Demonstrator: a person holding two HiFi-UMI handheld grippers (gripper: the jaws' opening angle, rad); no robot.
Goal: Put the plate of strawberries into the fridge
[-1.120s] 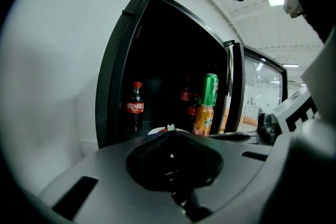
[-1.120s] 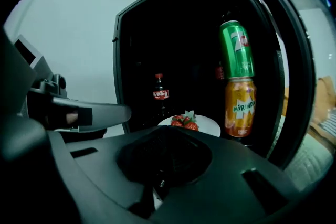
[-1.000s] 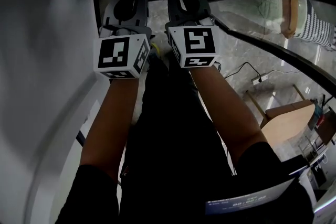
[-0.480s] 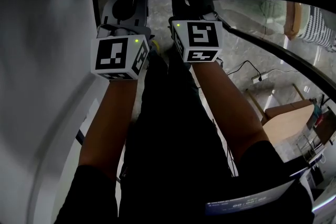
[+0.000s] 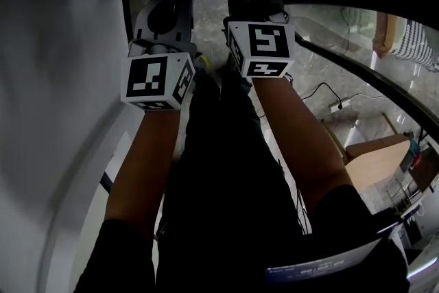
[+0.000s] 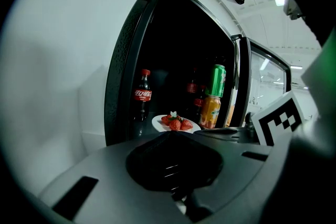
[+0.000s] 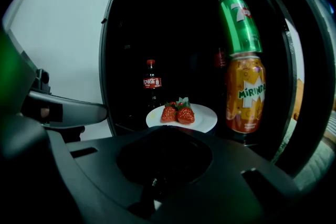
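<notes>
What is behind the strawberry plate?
Behind the white round plate of red strawberries stands a dark cola bottle; a green can above an orange can sits rightward. Darkness hides anything deeper.

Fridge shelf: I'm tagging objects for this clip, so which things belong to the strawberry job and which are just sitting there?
Job: plate of strawberries; fridge; right gripper at the plate's near rim.
Just about: cola bottle; green can; orange can; left gripper, off the plate.
</notes>
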